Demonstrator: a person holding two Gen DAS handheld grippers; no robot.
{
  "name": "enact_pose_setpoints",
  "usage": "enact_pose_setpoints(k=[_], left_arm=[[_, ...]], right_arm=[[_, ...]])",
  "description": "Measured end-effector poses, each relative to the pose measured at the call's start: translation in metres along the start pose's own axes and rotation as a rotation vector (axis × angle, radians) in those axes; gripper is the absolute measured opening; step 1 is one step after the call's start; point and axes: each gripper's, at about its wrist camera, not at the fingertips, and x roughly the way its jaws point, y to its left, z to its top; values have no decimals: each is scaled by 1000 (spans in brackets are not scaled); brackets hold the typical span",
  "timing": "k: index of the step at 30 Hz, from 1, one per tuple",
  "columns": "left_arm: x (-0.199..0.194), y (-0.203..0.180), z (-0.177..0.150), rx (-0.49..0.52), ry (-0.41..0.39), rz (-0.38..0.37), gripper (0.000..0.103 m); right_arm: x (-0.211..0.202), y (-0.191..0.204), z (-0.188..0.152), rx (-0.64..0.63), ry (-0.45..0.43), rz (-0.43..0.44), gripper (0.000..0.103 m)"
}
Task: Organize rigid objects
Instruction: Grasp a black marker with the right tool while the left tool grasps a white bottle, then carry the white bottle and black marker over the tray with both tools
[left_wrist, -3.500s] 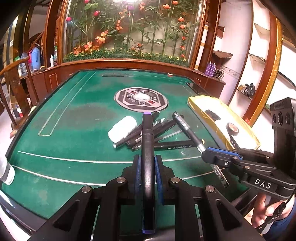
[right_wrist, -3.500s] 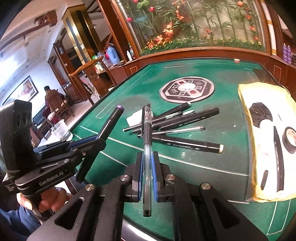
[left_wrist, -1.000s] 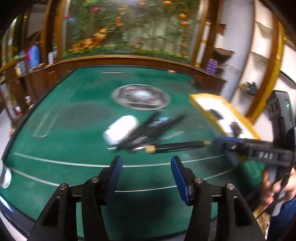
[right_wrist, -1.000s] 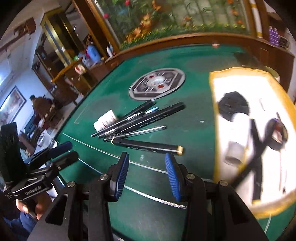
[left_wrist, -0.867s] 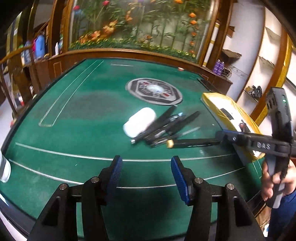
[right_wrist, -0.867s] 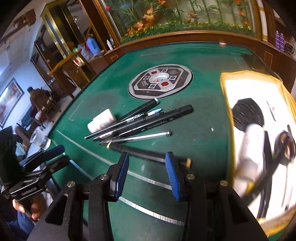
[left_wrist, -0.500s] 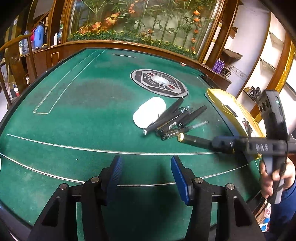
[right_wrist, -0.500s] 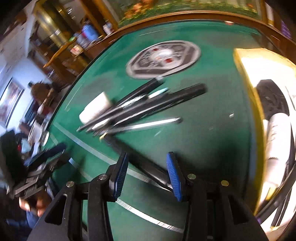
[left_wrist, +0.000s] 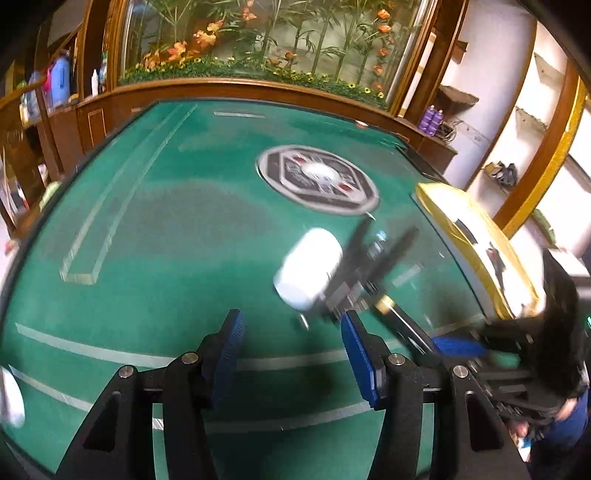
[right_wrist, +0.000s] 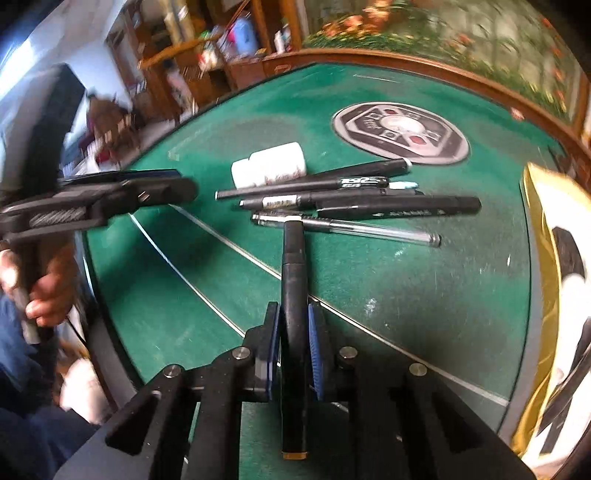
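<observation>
- half a second ago my right gripper (right_wrist: 292, 347) stood with its fingers apart over the black marker (right_wrist: 293, 280); now they are closed on its barrel, about the middle, so that it points forward along the fingers.
- its pale far cap sits at the edge of the pen cluster (right_wrist: 343, 195), right against the clear pen (right_wrist: 354, 229); whether they touch i cannot tell.
- my left gripper (left_wrist: 291, 354) is as it was a second ago: fingers wide apart, nothing between them, hovering over the green felt just short of the cluster.
- the markers i carried a few seconds back are gone from both grippers. i judge this to be the next stray piece picked up, to be lined up with the rest.
- the left view is blurred by motion, so the pens there are smears beside the white bottle (left_wrist: 308, 273).
- in the right view the bottle (right_wrist: 271, 164) lies on its side at the far-left end of the cluster, touching the nearest pen.
- the worktop (left_wrist: 166, 236) is a green felt game table with pale inlaid lines and a round black-and-white emblem (right_wrist: 400, 133) beyond the pens.
- at its right edge lies a yellow-bordered cloth (right_wrist: 543, 295) with dark items on it, too blurred to name.
- around it: a wooden rail, a planter of bamboo and orange flowers (left_wrist: 280, 44), wooden shelves at the left.
</observation>
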Motion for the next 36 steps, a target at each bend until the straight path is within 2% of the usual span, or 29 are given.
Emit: enact_pose_setpoints(k=[5, 7, 9, 11, 15, 17, 19, 25, 31, 36], left_arm=[[27, -7, 34, 56, 92, -23, 58], [37, -12, 44, 76, 108, 11, 58], [48, -18, 49, 113, 133, 11, 57], [58, -21, 50, 134, 151, 47, 54], [71, -27, 51, 180, 190, 61, 47], [80, -27, 51, 187, 209, 72, 38], [86, -23, 50, 178, 215, 89, 38], [77, -12, 41, 104, 154, 101, 37], [29, -8, 19, 18, 45, 49, 38], [3, -24, 6, 10, 5, -16, 38]], right_arm=[[-6, -9, -12, 69, -47, 52, 14], [-8, -11, -14, 87, -54, 65, 14], [-9, -12, -15, 101, -56, 79, 15], [-8, -15, -17, 108, -58, 86, 15], [-5, -11, -20, 115, -61, 92, 15], [-3, -11, -21, 115, -61, 92, 15], [-4, -11, -21, 116, -61, 93, 15], [-1, -16, -18, 121, -60, 100, 15], [-1, -17, -17, 122, -61, 100, 14], [-8, -17, -18, 119, -97, 100, 14]])
